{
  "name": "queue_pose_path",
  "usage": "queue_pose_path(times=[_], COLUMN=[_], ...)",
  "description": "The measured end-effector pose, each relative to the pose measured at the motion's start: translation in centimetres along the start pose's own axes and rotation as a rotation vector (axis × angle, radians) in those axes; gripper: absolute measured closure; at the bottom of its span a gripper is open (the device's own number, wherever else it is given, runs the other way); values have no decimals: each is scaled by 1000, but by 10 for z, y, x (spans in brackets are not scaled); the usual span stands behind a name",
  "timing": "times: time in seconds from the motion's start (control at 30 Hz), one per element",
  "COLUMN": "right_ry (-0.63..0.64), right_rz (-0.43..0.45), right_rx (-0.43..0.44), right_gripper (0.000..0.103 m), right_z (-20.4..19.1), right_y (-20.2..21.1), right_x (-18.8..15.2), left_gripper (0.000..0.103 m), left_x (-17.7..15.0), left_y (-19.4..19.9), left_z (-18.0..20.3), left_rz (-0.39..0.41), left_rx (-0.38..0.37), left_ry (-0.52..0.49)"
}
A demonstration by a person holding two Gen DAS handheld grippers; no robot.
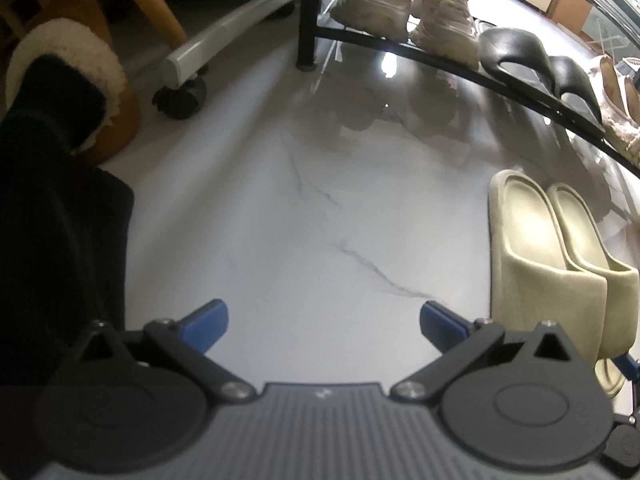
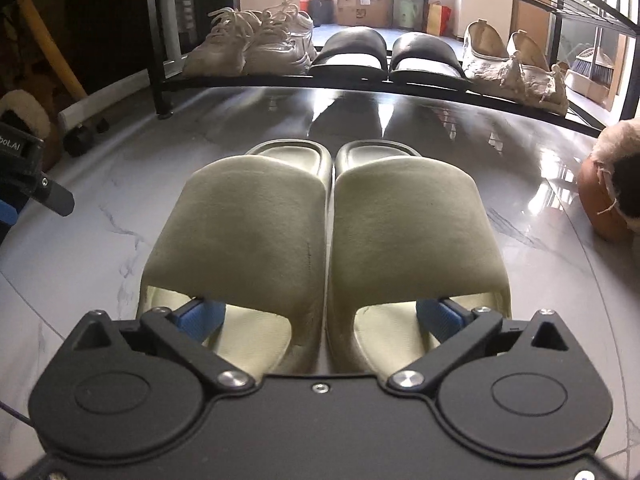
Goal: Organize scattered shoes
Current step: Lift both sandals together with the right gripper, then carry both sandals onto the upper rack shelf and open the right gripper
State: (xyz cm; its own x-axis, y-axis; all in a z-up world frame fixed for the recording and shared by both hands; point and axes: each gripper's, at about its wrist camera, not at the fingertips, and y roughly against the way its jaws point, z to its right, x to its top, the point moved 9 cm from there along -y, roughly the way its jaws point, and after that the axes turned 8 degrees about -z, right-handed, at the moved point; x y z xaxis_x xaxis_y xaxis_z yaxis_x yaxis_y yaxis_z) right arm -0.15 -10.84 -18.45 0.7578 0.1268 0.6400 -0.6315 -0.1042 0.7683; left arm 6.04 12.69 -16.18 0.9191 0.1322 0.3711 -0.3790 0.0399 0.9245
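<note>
In the right wrist view the right gripper (image 2: 320, 320) sits at the bottom centre with its jaws spread wide. Each blue pad (image 2: 200, 318) reaches into the open toe end of one of the two pale green slippers (image 2: 248, 224), the left pad in the left slipper and the right pad in the right one. Whether the pads press on the straps cannot be told; nothing is clamped between them. The slippers lie side by side, touching along their inner edges, on the grey marbled floor (image 2: 100, 208), filling the middle of the frame.

Beyond them, across the upper part of the frame, runs the low black shoe rack (image 2: 360, 82). On its bottom shelf stand, from left to right, a pair of beige sneakers (image 2: 256, 46), a pair of black slides (image 2: 384, 54) and a pair of cream flat shoes (image 2: 516, 64).

In the left wrist view the left gripper (image 1: 324, 320) is at the bottom centre, jaws wide apart, with only bare floor between its blue pads. The same slippers lie at the right edge of that frame, just beside the right pad. A brown fur-lined boot (image 1: 92, 92) with a dark trouser leg in it stands at the upper left, near a white caster base (image 1: 224, 36).
</note>
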Motion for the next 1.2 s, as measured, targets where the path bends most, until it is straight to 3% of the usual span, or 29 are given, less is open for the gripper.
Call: queue_pose_path(times=[0.1, 0.2, 0.23, 0.33, 0.67, 1.0, 1.2], right_ry=[17, 43, 52, 79, 120, 71, 99], right_rz=[12, 47, 59, 84, 207, 259, 367], right_rx=[9, 27, 38, 34, 42, 35, 33], right_gripper=[0, 13, 32, 57, 70, 71, 71], right_z=[-2, -4, -5, -10, -18, -10, -14], right_y=[-4, -4, -4, 0, 22, 39, 68], right_x=[2, 5, 6, 12, 33, 50, 66], left_gripper=[1, 1, 1, 1, 1, 1, 1], left_x=[0, -1, -1, -1, -1, -1, -1], left_y=[0, -1, -1, -2, -3, -2, -1], left_z=[1, 1, 1, 0, -2, -7, -8], left_rz=[-1, -3, -4, -7, -7, 5, 12], left_rx=[0, 0, 0, 0, -3, -11, -11], left_ry=[-4, -5, -5, -4, 16, 56, 68])
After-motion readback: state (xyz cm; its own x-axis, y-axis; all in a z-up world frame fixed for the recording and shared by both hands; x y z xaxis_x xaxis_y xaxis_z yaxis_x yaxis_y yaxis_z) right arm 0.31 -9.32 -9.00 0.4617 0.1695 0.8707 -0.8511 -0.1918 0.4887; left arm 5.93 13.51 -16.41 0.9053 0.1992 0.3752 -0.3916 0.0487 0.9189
